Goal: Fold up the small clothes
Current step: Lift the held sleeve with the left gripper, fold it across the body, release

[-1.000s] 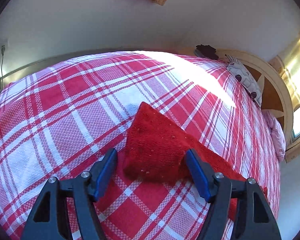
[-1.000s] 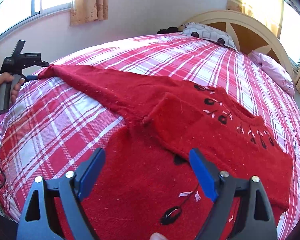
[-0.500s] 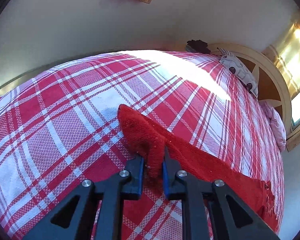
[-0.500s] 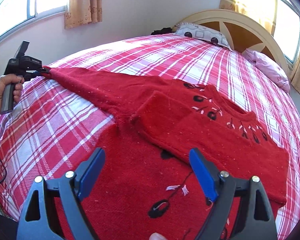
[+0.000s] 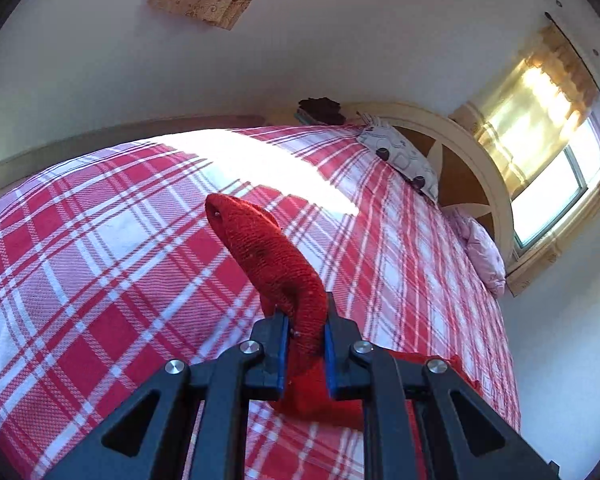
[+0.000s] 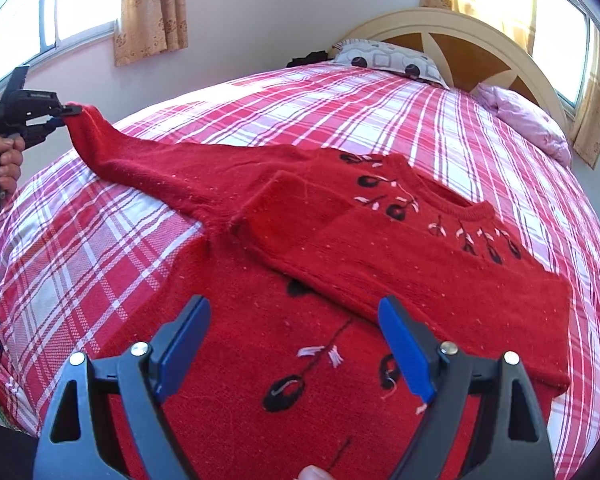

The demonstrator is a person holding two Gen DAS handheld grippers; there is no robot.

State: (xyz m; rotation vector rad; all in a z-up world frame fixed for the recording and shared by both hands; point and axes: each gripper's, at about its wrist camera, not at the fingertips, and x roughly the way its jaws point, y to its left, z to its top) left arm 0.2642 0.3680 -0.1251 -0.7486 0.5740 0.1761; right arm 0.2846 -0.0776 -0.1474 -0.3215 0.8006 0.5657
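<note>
A red knit sweater (image 6: 340, 264) with black and pink flower embroidery lies on the red-and-white plaid bed (image 6: 100, 264). One sleeve is folded across its chest. The other sleeve (image 6: 148, 160) stretches left. My left gripper (image 5: 305, 332) is shut on that sleeve's cuff (image 5: 268, 256) and holds it lifted off the bed; it also shows in the right wrist view (image 6: 66, 114). My right gripper (image 6: 296, 344) is open and empty above the sweater's lower body.
A patterned pillow (image 6: 388, 60) and a pink pillow (image 6: 528, 120) lie by the arched headboard (image 6: 460, 40). A dark object (image 5: 320, 110) sits at the bed's far corner. Curtained windows (image 6: 148, 8) line the walls.
My left gripper closed on the sleeve cuff and lifted it off the bed, pulling the sleeve taut. My right gripper stayed open over the sweater.
</note>
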